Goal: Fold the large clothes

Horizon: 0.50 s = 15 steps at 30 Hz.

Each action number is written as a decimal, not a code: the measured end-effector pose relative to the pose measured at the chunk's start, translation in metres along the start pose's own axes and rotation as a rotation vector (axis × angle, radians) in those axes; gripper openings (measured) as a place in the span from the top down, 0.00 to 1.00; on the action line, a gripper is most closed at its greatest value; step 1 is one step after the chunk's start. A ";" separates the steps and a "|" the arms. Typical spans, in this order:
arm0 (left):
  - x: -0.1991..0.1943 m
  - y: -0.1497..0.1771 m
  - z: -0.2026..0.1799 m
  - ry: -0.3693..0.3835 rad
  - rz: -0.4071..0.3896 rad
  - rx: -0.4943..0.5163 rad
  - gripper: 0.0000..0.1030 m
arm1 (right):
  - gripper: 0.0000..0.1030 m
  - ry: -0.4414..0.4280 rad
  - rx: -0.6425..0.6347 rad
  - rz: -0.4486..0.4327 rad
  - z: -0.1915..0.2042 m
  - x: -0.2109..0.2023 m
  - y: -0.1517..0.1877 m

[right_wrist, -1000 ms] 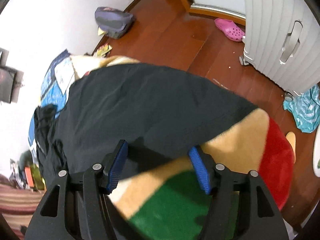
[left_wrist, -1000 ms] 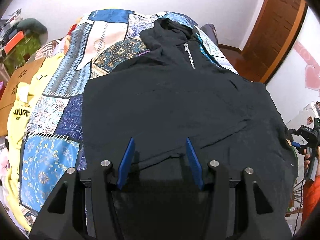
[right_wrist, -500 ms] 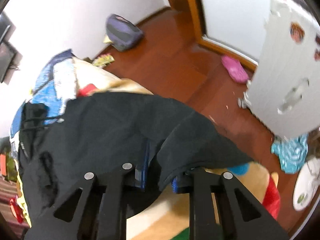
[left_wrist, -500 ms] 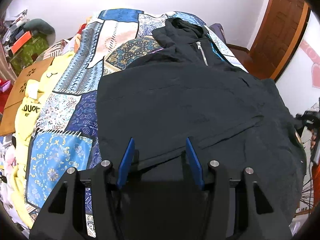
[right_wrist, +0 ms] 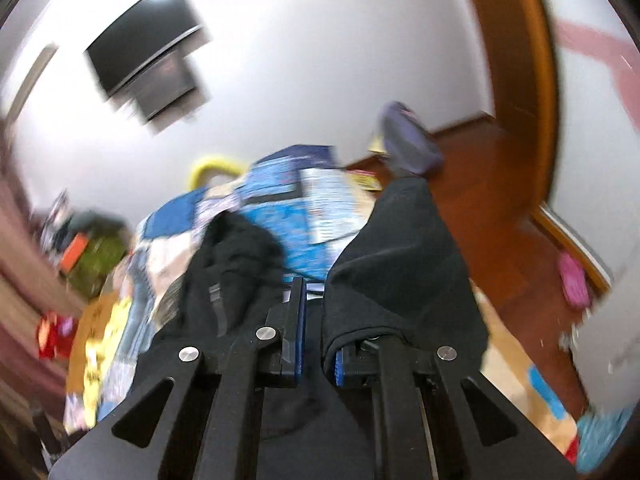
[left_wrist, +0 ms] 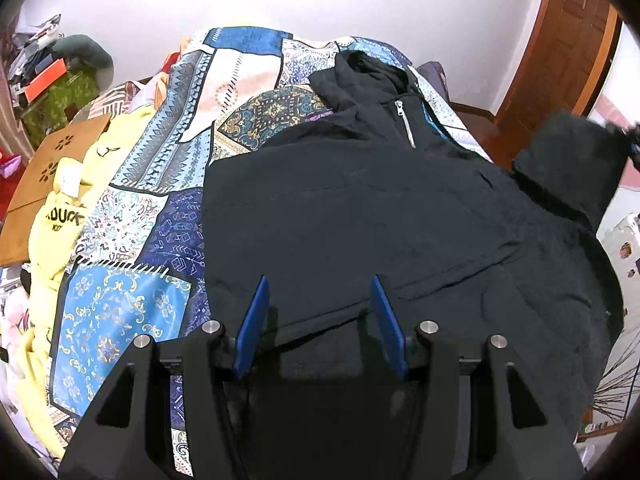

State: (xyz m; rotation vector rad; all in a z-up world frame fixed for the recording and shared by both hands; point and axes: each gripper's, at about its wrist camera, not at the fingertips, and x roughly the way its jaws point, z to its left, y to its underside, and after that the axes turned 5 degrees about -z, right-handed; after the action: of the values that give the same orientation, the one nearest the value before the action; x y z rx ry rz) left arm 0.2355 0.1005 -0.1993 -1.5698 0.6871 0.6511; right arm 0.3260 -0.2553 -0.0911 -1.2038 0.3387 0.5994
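Note:
A large black zip hoodie (left_wrist: 360, 216) lies spread on a patchwork bedspread (left_wrist: 160, 208), hood toward the far wall. My left gripper (left_wrist: 320, 312) is open, its blue pads either side of the hoodie's near hem. My right gripper (right_wrist: 318, 332) is shut on the hoodie's right sleeve (right_wrist: 404, 272), which drapes over its right finger; in the left wrist view that sleeve (left_wrist: 568, 160) is lifted at the right above the bed.
A yellow garment (left_wrist: 60, 216) and a brown cardboard piece (left_wrist: 48, 168) lie along the bed's left side. A wooden door (left_wrist: 560, 60) and wood floor (right_wrist: 500, 208) are on the right. A wall TV (right_wrist: 148, 60) hangs on the far wall.
My right gripper closed on the hoodie's right sleeve and lifted it up and inward; its view swung from the floor up to the wall. My left gripper stayed open over the hem.

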 end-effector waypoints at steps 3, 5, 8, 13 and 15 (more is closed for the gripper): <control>-0.006 0.001 0.004 0.003 -0.011 0.001 0.49 | 0.91 -0.033 -0.114 0.055 0.039 0.022 0.019; -0.009 0.003 0.009 0.002 -0.015 -0.001 0.49 | 0.91 -0.038 -0.179 0.124 0.056 0.042 0.041; -0.011 0.006 0.016 0.000 -0.014 -0.012 0.49 | 0.91 -0.054 -0.220 0.262 0.066 0.073 0.077; -0.012 0.014 0.030 -0.002 -0.002 -0.042 0.49 | 0.90 -0.057 -0.246 0.433 0.074 0.099 0.126; -0.011 0.017 0.033 -0.002 0.005 -0.052 0.49 | 0.90 -0.048 -0.248 0.477 0.075 0.101 0.134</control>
State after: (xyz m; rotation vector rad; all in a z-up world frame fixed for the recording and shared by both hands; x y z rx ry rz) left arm 0.2150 0.1321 -0.2057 -1.6151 0.6779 0.6788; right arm 0.3215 -0.1286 -0.2246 -1.3508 0.5280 1.1067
